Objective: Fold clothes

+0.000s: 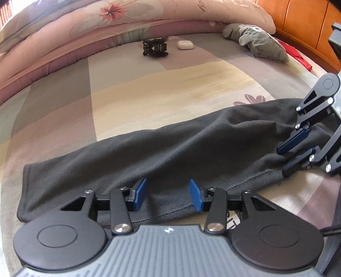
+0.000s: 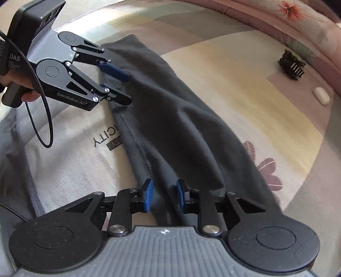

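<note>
Dark sleeve (image 2: 170, 110) beneath both parted tongs

A bedroom: patchwork bedsheet (image 1: 170, 85), floral quilt (image 1: 106, 12) (wooden headboard (image 1: 298, 19) behind).

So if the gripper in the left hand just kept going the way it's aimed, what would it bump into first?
Most likely the dark grey garment lying on the bed: the left gripper tilts down at its hemmed edge, jaws apart over the cloth. Exact depth is hard to judge.

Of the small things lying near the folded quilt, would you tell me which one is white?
The oval case is white and smooth; beside it, the hair claw clip is black and toothed, and the plush toy is grey.
</note>
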